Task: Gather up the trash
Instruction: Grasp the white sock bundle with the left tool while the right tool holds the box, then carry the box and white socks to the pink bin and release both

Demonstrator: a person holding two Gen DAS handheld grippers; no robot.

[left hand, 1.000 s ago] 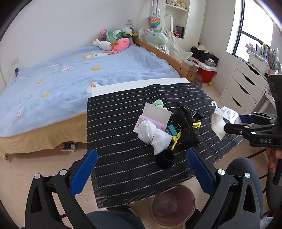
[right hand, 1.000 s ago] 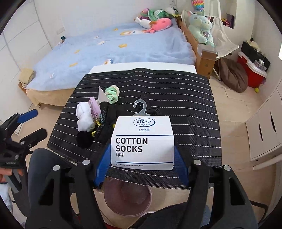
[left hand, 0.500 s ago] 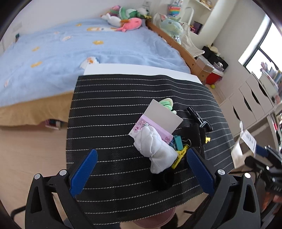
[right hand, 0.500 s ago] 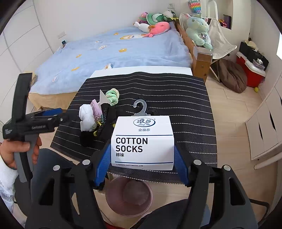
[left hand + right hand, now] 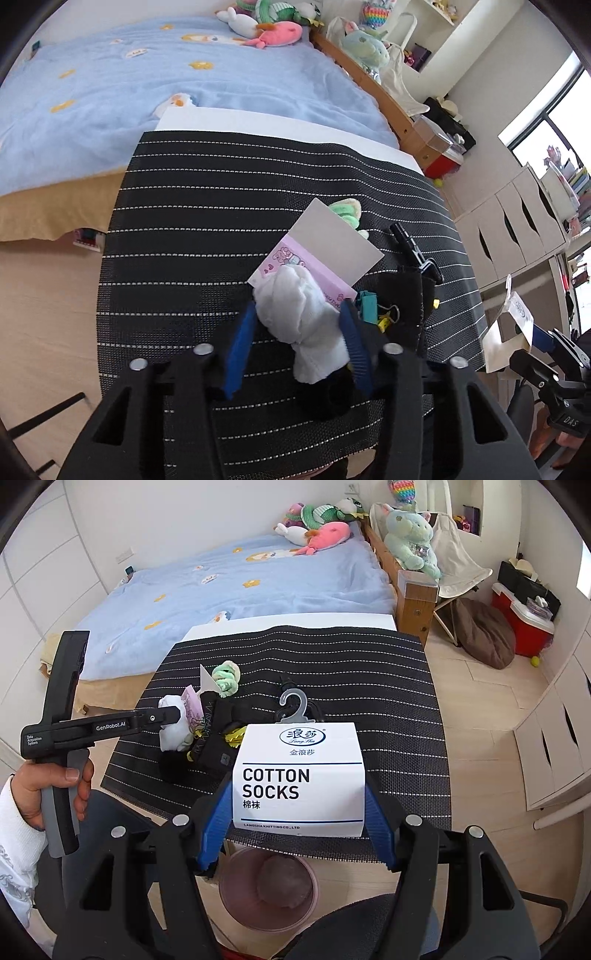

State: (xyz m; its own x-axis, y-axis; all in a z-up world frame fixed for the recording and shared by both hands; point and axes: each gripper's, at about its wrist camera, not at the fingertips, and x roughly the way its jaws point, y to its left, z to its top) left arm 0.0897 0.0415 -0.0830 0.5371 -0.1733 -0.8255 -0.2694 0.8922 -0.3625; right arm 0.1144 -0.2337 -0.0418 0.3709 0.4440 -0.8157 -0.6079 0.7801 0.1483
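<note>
My right gripper (image 5: 299, 827) is shut on a white "COTTON SOCKS" package (image 5: 299, 779) with a grey hanger hook, held above the table's front edge and the pink trash bin (image 5: 267, 890). My left gripper (image 5: 297, 334) has its blue fingers (image 5: 242, 338) closed around a white rolled sock (image 5: 303, 325) on the black striped mat (image 5: 192, 229); it also shows in the right wrist view (image 5: 173, 716). A pink-and-grey card (image 5: 325, 247) lies under the sock. The package also shows at the right of the left wrist view (image 5: 511, 332).
Beside the sock lie black fabric (image 5: 402, 299), a black sock roll (image 5: 328, 395), a teal clip (image 5: 367, 304), yellow clips, a green sock ball (image 5: 345, 210) and a black tool (image 5: 413, 247). A blue bed (image 5: 147, 92) lies behind; white drawers (image 5: 517, 221) stand to the right.
My left gripper has moved forward and down over the mat and closed its fingers around the white sock. My right gripper has kept holding the package over the bin.
</note>
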